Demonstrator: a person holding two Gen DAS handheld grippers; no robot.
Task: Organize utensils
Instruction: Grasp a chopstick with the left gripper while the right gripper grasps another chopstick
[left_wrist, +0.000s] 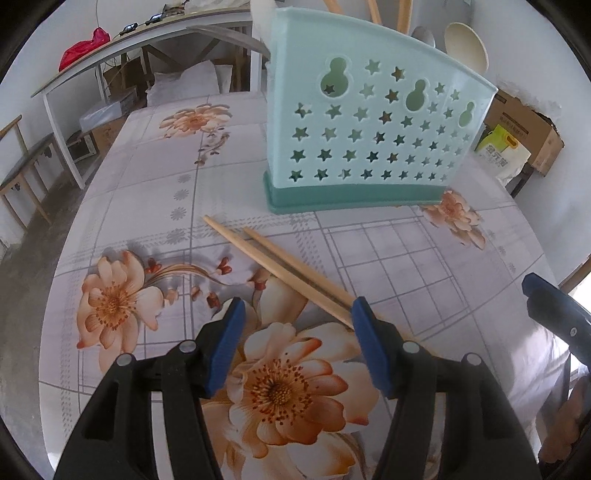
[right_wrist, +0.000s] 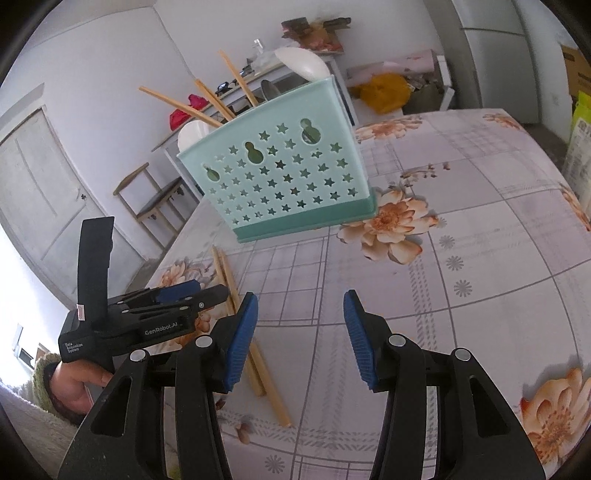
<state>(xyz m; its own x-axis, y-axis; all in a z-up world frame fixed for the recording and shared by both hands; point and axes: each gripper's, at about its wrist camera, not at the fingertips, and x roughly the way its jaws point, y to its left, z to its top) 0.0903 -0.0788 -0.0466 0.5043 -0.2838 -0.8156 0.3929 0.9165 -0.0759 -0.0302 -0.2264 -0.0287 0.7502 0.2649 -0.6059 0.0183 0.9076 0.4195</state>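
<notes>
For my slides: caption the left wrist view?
Open left tongs hover over two wooden chopsticks before the star-cut teal plastic holder.

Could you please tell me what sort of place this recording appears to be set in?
Probably a lived-in home, perhaps a dining area: a table under a floral tablecloth, a teal utensil holder with loose chopsticks before it, and a wooden chair nearby.

Star-pierced mint holder (left_wrist: 369, 122), floral tablecloth (left_wrist: 155, 173)

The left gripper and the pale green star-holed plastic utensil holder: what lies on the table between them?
Two wooden chopsticks lie side by side on the flowered tablecloth between the left gripper and the utensil holder, seen in the left wrist view.
</notes>
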